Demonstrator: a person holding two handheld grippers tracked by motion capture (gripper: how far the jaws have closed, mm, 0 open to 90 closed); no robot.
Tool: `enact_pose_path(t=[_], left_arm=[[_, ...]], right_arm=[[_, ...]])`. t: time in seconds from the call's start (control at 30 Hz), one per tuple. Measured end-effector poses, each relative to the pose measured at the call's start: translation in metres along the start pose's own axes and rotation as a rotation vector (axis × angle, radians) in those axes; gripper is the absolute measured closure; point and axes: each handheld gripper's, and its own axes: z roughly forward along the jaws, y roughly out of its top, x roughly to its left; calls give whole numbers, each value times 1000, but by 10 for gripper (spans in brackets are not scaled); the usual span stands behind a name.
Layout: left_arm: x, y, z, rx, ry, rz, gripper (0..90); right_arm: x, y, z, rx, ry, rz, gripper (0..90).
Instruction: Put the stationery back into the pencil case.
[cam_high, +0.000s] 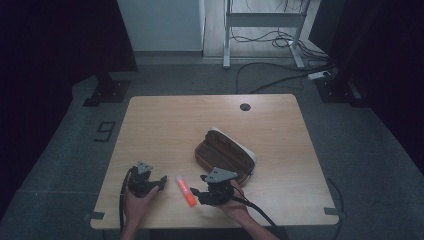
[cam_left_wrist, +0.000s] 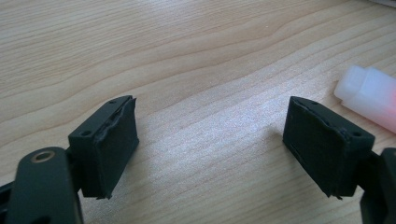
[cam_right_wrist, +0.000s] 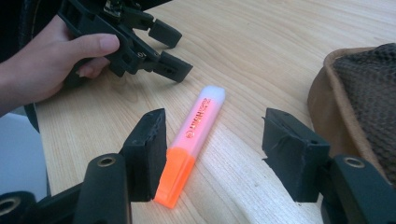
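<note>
An orange highlighter (cam_high: 186, 191) with a translucent white cap lies flat on the wooden table (cam_high: 165, 120) near its front edge. In the right gripper view the highlighter (cam_right_wrist: 192, 140) lies between the spread jaws of my right gripper (cam_right_wrist: 215, 149), closer to the left jaw and untouched by either pad. From above, the right gripper (cam_high: 196, 194) sits just right of the pen. My left gripper (cam_high: 161, 183) rests on the table left of the pen, jaws open with bare wood between them (cam_left_wrist: 210, 140); the pen's white cap (cam_left_wrist: 369, 95) lies beyond its right jaw.
A brown pencil case (cam_high: 225, 152) with a pale lining lies open right of centre, and its edge (cam_right_wrist: 336, 112) shows next to my right gripper. A cable hole (cam_high: 244, 106) sits near the table's far edge. Dark stands and floor cables surround the table.
</note>
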Motion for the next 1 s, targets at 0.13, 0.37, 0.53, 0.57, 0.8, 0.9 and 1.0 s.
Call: enact_pose_path(t=[0.13, 0.37, 0.53, 0.57, 0.8, 0.9, 1.0], left_arm=[[0, 0, 0, 0, 0, 0, 176], [0, 0, 0, 0, 0, 0, 176], [0, 0, 0, 0, 1, 1, 177], [0, 0, 0, 0, 1, 1, 177], [0, 0, 0, 0, 0, 1, 177], [0, 0, 0, -1, 1, 2, 177], [0, 0, 0, 0, 1, 2, 177]], right_arm=[[2, 0, 6, 9, 2, -2, 391], [7, -3, 17, 36, 12, -13, 388], [10, -2, 23, 57, 23, -15, 381], [11, -2, 24, 58, 24, -19, 380], [15, 1, 32, 79, 26, -21, 376], [17, 1, 36, 93, 20, -29, 375], [18, 2, 40, 110, 16, -30, 375]])
